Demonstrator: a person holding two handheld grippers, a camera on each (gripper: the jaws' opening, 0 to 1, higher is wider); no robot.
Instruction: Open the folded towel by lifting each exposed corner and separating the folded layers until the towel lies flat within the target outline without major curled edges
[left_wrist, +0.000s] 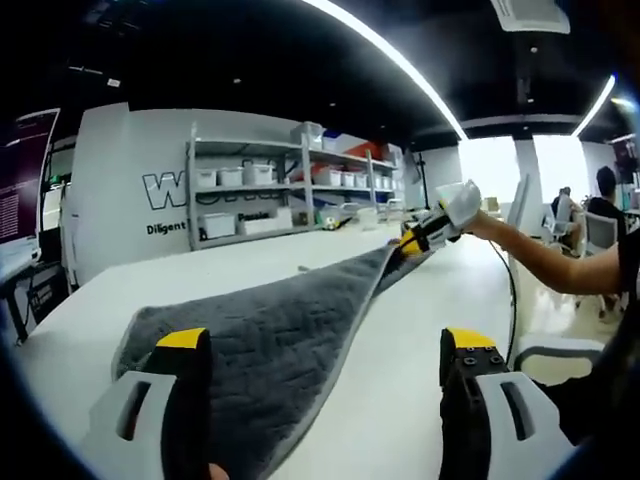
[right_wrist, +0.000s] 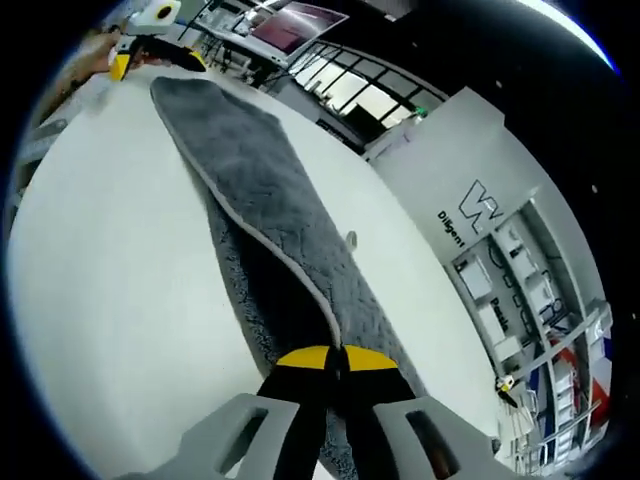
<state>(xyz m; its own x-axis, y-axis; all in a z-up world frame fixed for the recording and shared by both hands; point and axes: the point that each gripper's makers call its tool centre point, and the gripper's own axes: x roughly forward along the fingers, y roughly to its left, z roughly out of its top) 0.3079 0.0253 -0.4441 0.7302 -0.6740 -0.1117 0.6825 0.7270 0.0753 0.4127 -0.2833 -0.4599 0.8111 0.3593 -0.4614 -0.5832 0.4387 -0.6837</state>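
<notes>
A grey quilted towel (left_wrist: 280, 340) lies lengthwise on the white table (left_wrist: 400, 390). My left gripper (left_wrist: 325, 342) stands wide open over its near end, the left jaw above the cloth and the right jaw over bare table. At the far end my right gripper (left_wrist: 415, 240), held by a person's hand, pinches the towel's edge. In the right gripper view the jaws of the right gripper (right_wrist: 335, 362) are shut on the pale hem of the towel (right_wrist: 250, 180), whose upper layer lies folded over a darker lower one. The left gripper (right_wrist: 150, 50) shows at the towel's far end.
Grey shelves (left_wrist: 280, 190) with white bins stand behind the table, against a wall with lettering. A person's arm (left_wrist: 550, 262) reaches in from the right, and a cable (left_wrist: 511, 290) hangs under it. Another person (left_wrist: 605, 195) sits far right. The table (right_wrist: 110, 260) is bare beside the towel.
</notes>
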